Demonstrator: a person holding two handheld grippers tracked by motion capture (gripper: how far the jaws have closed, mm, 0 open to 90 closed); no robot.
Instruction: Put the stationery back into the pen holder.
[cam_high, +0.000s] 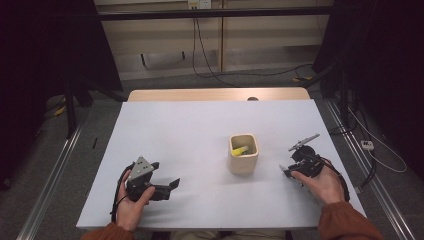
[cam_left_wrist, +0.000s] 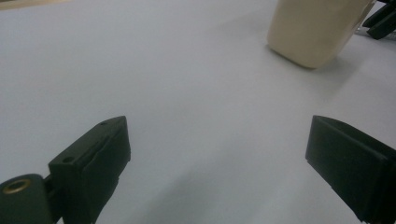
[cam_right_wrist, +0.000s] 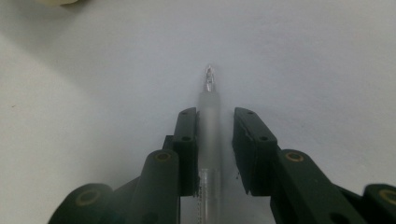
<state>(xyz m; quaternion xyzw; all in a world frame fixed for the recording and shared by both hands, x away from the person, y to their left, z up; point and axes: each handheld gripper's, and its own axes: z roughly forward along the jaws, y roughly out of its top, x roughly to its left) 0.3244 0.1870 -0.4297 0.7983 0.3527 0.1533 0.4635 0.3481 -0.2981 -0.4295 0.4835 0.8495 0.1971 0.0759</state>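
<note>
Two hands work low over the tabletop (cam_high: 200, 125), each gripping a hand-held gripper. The left hand (cam_high: 131, 202), forearm in a rust-coloured sleeve, rests near the front edge; its left hand-held gripper (cam_high: 167, 187) lies level and points to the right across the surface, jaws spread wide with nothing between them. The right hand (cam_high: 324, 184) sits by the right edge, wrist cocked inward, its right hand-held gripper (cam_right_wrist: 214, 135) aimed down at the surface with jaws drawn in narrow, the left pad against a slim clear pen (cam_right_wrist: 208, 121), the other with a small gap beside it
</note>
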